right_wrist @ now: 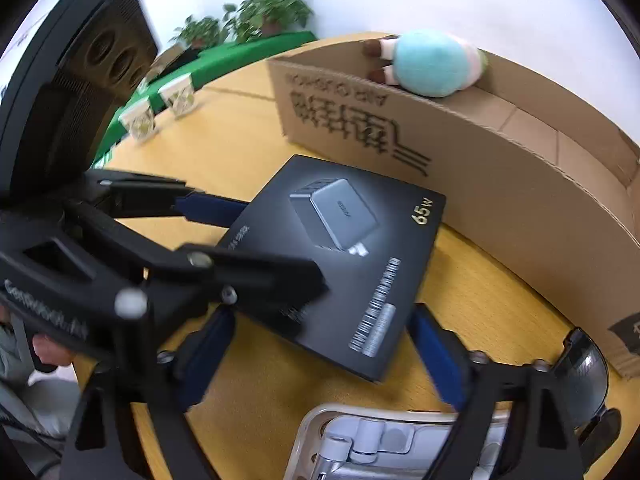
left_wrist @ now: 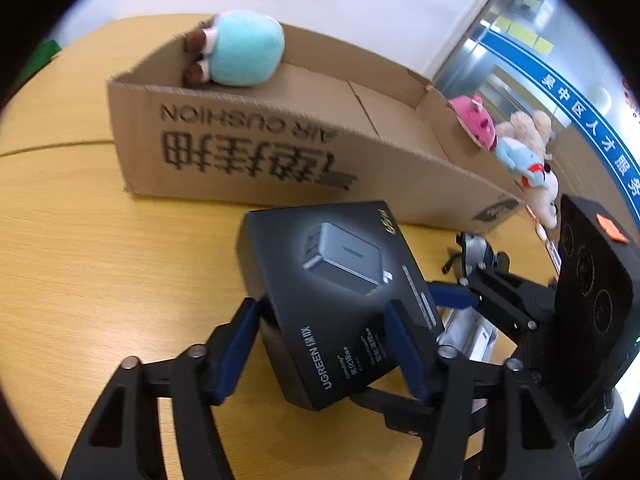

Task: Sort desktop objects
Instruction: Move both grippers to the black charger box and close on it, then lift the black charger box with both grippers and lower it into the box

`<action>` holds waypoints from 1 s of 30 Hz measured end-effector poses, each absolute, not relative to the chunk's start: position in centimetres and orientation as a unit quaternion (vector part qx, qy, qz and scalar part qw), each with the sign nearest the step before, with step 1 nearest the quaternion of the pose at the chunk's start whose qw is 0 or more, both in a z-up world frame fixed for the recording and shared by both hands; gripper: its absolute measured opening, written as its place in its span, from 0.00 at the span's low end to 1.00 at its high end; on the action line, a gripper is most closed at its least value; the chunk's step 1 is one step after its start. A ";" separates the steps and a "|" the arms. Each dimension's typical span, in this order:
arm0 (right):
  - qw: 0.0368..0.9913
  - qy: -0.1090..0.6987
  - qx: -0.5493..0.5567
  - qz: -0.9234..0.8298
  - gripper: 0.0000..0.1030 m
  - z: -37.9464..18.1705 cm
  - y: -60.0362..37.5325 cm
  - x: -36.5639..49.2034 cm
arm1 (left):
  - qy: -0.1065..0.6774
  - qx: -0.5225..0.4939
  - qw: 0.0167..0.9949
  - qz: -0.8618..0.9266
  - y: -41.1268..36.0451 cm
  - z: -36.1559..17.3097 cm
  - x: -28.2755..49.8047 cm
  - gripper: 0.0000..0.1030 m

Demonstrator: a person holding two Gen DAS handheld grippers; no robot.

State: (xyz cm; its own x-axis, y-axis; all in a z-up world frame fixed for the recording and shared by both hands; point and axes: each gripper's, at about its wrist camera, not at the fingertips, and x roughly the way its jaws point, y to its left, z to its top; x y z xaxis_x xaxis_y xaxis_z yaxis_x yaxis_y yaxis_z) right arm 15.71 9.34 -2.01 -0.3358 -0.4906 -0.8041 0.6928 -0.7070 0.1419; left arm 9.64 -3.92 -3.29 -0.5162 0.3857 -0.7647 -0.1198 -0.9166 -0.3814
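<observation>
The black charger box [left_wrist: 336,300] is held in the left claw [left_wrist: 324,344], whose two blue pads press on its near end from both sides; the box is tilted and seems lifted a little off the wooden table [left_wrist: 100,260]. Its long axis runs away from this claw, toward the cardboard box [left_wrist: 256,148] that stands just behind it, open at the top. This is the relation that matters: the carton lies straight ahead of the left claw, along the same line as the charger box, so I judge the coming move to be a lift over the near wall and forward (the wall is higher than the box now is).

The right claw [right_wrist: 320,356] is spread apart and grips nothing. In its own view the charger box is in front of it and to the left, with one corner reaching between the fingers but not touching the pads. The left claw is therefore the one that carries the task.

A light blue plush toy [left_wrist: 244,50] already rests on the far corner of the carton, and several other plush toys [left_wrist: 520,148] lie beyond its right end. A white device [right_wrist: 400,440] and dark sunglasses [right_wrist: 588,376] lie on the table near the right claw.
</observation>
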 end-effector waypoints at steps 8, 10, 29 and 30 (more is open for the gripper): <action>0.356 0.096 0.396 -0.841 0.78 1.6 10.6 15.7 | -0.113 -0.414 0.152 0.891 -2.5 1.5 9.0 0.58; 0.351 0.085 0.382 -0.851 0.78 3.0 11.3 15.8 | -0.108 -0.398 0.159 0.897 -2.1 2.9 8.5 0.58; 0.268 0.111 0.218 -0.932 0.78 18.5 16.0 9.2 | -0.009 -0.220 0.210 0.953 3.1 18.4 -0.1 0.58; 0.266 0.112 0.211 -0.934 0.78 19.3 16.2 8.5 | -0.008 -0.213 0.210 0.954 3.3 19.1 -0.8 0.58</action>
State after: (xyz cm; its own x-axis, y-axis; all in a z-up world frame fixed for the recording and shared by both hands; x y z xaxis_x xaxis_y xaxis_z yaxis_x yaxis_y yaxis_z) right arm 8.54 16.21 19.32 -0.7694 -0.4495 -0.4539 0.5441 -0.8334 -0.0970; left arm -0.75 3.27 19.12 -0.8209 0.4041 -0.4035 -0.3971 -0.9117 -0.1051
